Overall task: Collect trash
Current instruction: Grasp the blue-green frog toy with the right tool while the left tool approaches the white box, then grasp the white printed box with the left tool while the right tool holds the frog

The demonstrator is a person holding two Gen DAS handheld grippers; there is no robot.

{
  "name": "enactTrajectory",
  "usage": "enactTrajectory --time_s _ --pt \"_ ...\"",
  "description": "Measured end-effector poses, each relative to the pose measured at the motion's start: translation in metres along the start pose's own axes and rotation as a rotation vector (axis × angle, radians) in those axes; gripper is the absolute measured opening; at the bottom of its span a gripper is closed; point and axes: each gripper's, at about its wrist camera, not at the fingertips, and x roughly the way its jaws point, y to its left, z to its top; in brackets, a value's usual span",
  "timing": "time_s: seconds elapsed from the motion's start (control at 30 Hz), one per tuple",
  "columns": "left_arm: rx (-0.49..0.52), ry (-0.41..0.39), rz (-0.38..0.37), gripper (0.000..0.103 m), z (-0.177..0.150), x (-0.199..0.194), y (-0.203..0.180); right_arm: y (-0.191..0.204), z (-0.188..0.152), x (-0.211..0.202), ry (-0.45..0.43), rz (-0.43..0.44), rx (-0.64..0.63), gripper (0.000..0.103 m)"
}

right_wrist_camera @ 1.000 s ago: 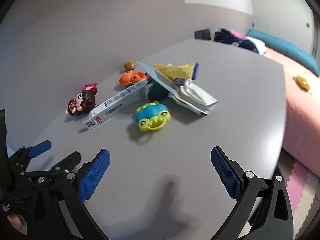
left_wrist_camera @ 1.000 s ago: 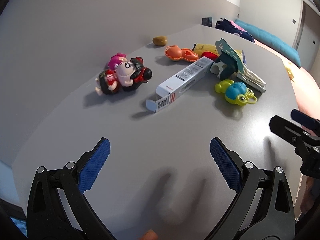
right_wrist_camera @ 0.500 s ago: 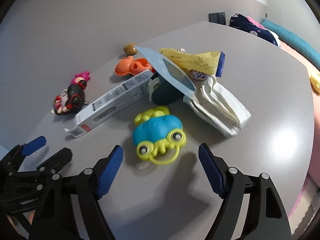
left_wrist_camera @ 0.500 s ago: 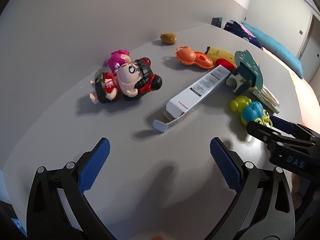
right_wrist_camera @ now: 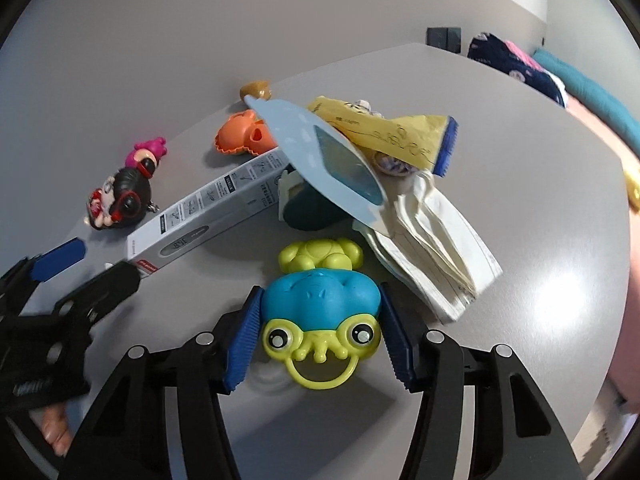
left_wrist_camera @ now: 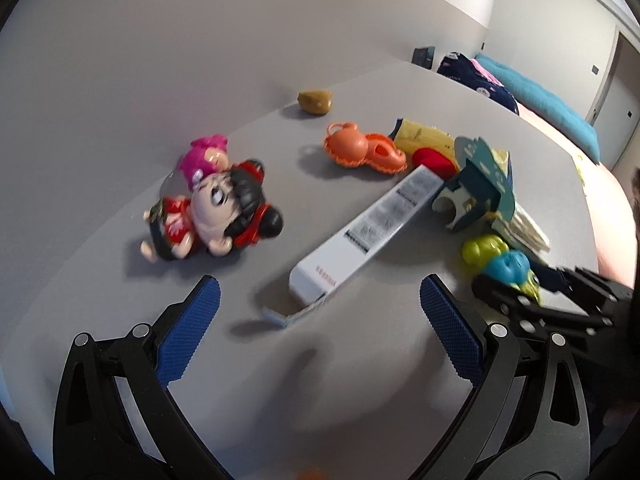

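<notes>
Left gripper (left_wrist_camera: 316, 312): I have brought it low and forward over the grey surface (left_wrist_camera: 360, 380) in the last second. Its jaws stand wide and empty, one on each side of the near, open-flapped end of the white box (left_wrist_camera: 372, 236), not touching it. A second ago the box lay well ahead; it now sits just beyond the fingertips. The doll (left_wrist_camera: 216, 216) lies to the left of the box, apart from it, with the orange toy (left_wrist_camera: 360, 150) and a brown lump (left_wrist_camera: 316, 102) further back.

I judge the box, an opened carton, to be trash and the left gripper's target. A short advance and a closing of the jaws should take it.

Centre of the pile: the yellow wrapper (right_wrist_camera: 396, 132), the blue card (right_wrist_camera: 320, 152) and the white folded bag (right_wrist_camera: 436, 240) lie heaped together, touching. These also look like trash and none has been collected.

Right gripper (right_wrist_camera: 320, 328): it has closed in on the frog toy (right_wrist_camera: 320, 304), which half a second ago lay ahead of open jaws. The jaws are now narrow, with both pads at the toy's blue flanks; contact appears made, but I cannot confirm firm pressure.

The frog is a toy, not trash. I read this grip as clearing it from the bag, or as an error.
</notes>
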Motion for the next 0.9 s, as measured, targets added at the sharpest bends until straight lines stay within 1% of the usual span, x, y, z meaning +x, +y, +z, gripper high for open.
enactTrajectory --time_s 0.1,0.23,0.37,0.5,0.53,0.63,0.67,0.7,0.73,0.9 --pt "0.049 0.004 0.020 0.097 0.007 0.008 -0.010 -0.007 -0.001 -0.013 -0.024 0.018 0.004 0.058" --pt "0.109 0.024 0.007 0.097 0.016 0.023 -0.022 -0.015 0.000 -0.028 -0.046 0.043 0.017 0.058" --pt "0.173 0.020 0.038 0.097 0.021 0.038 -0.032 -0.019 -0.002 -0.041 -0.069 0.054 0.024 0.058" --pt "0.197 0.020 0.052 0.096 0.028 0.050 -0.036 -0.025 -0.002 -0.046 -0.080 0.055 0.034 0.058" --pt "0.196 0.019 0.045 0.094 0.029 0.053 -0.035 -0.025 -0.003 -0.047 -0.082 0.056 0.036 0.058" --pt "0.177 0.019 0.002 0.087 0.033 0.059 -0.030 -0.027 -0.006 -0.051 -0.087 0.059 0.039 0.058" --pt "0.175 0.035 0.000 0.082 0.034 0.063 -0.030 -0.028 -0.007 -0.052 -0.090 0.060 0.040 0.058" --pt "0.174 0.047 -0.006 0.073 0.035 0.065 -0.030 -0.028 -0.007 -0.052 -0.091 0.060 0.041 0.058" --pt "0.174 0.065 -0.007 0.068 0.035 0.068 -0.031 -0.029 -0.007 -0.053 -0.092 0.059 0.042 0.058" --pt "0.169 0.078 0.005 0.042 0.036 0.067 -0.035 -0.033 -0.011 -0.054 -0.092 0.063 0.044 0.058"
